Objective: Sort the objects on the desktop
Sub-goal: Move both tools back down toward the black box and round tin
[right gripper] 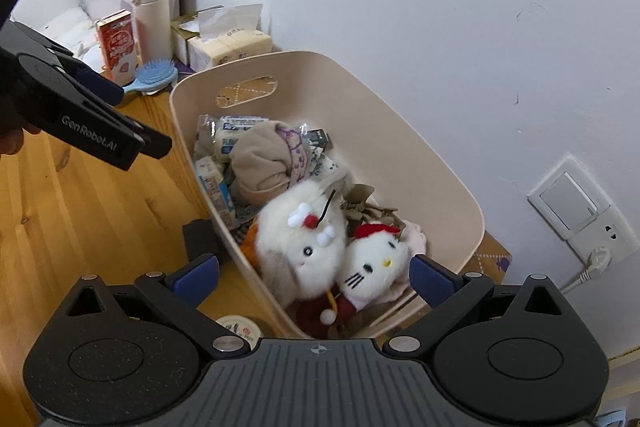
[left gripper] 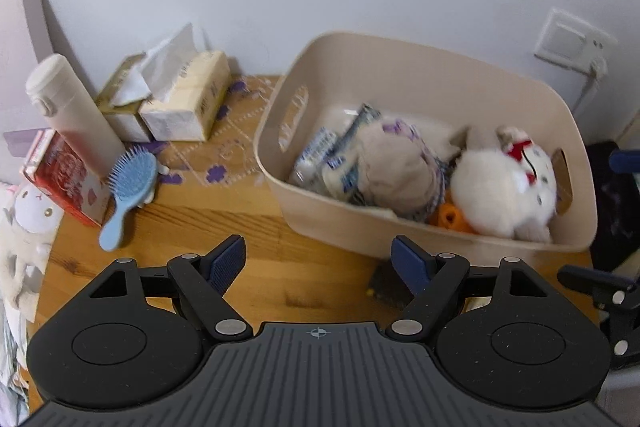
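A beige plastic bin [left gripper: 460, 75] stands on the wooden desk [left gripper: 248, 227]; it also shows in the right wrist view [right gripper: 400, 147]. It holds a white plush toy [left gripper: 504, 187], a Hello Kitty plush [right gripper: 376, 259], a beige cloth bundle [left gripper: 396, 167] and snack packets [left gripper: 320, 155]. My left gripper [left gripper: 320, 263] is open and empty, hovering over the desk in front of the bin. My right gripper [right gripper: 316, 279] is open and empty above the bin's near end. The left gripper [right gripper: 92, 115] also shows in the right wrist view.
At the desk's back left stand a white thermos [left gripper: 72, 111], a red carton [left gripper: 68, 175], a blue hairbrush [left gripper: 128, 191] and tissue packs [left gripper: 188, 99]. A dark block [left gripper: 384, 287] lies by the bin. A small round tub [right gripper: 240, 327] sits near my right gripper. A wall socket [right gripper: 580, 211] is to the right.
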Action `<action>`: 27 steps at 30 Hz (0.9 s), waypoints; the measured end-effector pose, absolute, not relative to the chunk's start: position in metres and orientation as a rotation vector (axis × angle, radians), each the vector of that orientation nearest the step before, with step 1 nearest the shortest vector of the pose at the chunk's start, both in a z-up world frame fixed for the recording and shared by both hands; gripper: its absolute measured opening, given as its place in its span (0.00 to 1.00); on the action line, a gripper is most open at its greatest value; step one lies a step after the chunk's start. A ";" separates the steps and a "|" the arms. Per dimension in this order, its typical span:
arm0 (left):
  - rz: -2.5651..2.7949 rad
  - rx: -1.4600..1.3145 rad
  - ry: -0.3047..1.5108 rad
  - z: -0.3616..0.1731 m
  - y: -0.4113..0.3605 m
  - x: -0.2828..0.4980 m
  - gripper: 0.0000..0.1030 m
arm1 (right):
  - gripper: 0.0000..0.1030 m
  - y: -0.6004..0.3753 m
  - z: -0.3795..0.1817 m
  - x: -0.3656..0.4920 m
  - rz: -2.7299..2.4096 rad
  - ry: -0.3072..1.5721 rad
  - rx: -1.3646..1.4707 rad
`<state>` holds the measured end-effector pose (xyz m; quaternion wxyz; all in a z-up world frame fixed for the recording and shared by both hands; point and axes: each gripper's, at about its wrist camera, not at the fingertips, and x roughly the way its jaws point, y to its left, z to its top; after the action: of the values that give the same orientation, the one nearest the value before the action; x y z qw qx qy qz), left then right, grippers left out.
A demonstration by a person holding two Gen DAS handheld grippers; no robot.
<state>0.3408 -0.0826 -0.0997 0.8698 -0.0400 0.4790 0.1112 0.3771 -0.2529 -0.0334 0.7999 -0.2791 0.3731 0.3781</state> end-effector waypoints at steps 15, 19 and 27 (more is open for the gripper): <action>0.097 0.001 1.113 -0.162 -0.106 0.348 0.79 | 1.00 -0.272 -0.088 0.352 0.794 0.926 -0.516; 0.071 0.022 1.124 -0.174 -0.109 0.350 0.79 | 1.00 -0.276 -0.097 0.347 0.798 0.924 -0.492; 0.031 0.002 1.134 -0.197 -0.106 0.359 0.80 | 1.00 -0.273 -0.116 0.345 0.784 0.924 -0.455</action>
<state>0.3590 -0.1064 -0.1966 0.8435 0.0010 0.5370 0.0146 0.3447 -0.2731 -0.1164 0.7978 -0.2118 0.4304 0.3653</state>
